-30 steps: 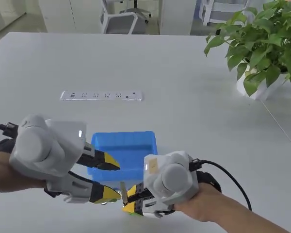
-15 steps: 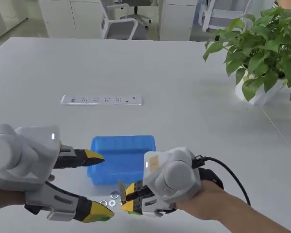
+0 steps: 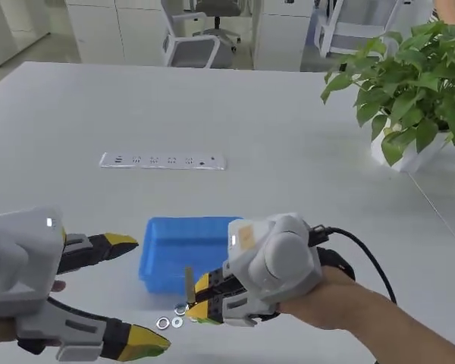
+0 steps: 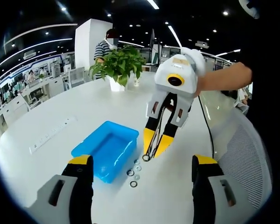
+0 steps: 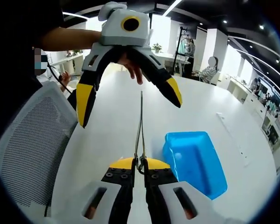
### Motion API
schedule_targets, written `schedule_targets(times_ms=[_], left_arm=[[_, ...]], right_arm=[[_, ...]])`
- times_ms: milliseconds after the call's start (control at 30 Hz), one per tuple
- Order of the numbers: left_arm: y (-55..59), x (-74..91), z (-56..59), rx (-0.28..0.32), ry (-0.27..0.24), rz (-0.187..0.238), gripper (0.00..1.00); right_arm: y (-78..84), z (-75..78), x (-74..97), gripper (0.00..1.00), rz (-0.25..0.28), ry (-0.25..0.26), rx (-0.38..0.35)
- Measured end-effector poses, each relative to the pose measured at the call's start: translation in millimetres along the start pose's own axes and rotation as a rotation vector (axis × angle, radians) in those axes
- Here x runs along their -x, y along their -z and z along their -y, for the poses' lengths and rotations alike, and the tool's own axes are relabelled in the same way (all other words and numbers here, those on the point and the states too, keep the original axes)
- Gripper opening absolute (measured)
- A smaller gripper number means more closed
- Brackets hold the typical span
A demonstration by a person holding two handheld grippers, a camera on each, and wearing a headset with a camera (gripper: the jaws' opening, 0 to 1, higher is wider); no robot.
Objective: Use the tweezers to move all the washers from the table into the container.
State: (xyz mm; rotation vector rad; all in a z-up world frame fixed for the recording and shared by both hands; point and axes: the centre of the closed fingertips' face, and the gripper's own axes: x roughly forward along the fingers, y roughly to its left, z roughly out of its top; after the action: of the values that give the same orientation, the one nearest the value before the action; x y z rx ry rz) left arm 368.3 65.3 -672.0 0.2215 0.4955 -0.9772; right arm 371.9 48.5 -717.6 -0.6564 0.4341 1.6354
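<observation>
**A:** Where are the washers (image 4: pixel 134 173)?

**B:** On the counter (image 3: pixel 288 174), in a loose cluster just beside one long wall of the blue container (image 4: pixel 107 173). I count at least 4, lying flat and close together.

**A:** Any inside the container?

**B:** Its floor looks plain blue in both gripper views. I judge that none has gone in, so the task is at or near its start and every washer I can see is left to move.

**A:** And the tweezers (image 5: pixel 140 126)?

**B:** The right claw (image 5: pixel 139 164) has them. Its jaws are drawn almost together on the tweezers' handle end, and the tips point down at the cluster beside the container. In the left gripper view a ring sits at those tips. It's too small to tell whether it is pinched or only lying under them.

**A:** The left claw (image 3: pixel 140 294)?

**B:** It is spread wide and holds nothing. It hovers near the container's end, facing the right claw across the cluster.

**A:** So what remains?

**B:** As I read it, each washer has to be pinched, carried over the container's wall and dropped in, 1 at a time.
</observation>
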Motion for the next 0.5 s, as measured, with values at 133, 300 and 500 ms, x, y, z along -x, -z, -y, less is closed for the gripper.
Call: schedule_targets(times_ms=[133, 300, 500], left_arm=[[3.1, 1.6, -0.2, 0.017, -0.018, 0.012, 0.95], [6.2, 3.6, -1.0, 0.019, -0.039, 0.014, 0.96], [5.9, 6.1, -5.2, 0.030, -0.064, 0.028, 0.99]], right_arm=[[-6.7, 6.1, 3.7, 0.08, 0.010, 0.004, 0.010], [-13.1, 16.6, 6.5, 0.08, 0.027, 0.011, 0.011], [-17.1, 28.3, 7.9, 0.08, 0.044, 0.022, 0.010]])
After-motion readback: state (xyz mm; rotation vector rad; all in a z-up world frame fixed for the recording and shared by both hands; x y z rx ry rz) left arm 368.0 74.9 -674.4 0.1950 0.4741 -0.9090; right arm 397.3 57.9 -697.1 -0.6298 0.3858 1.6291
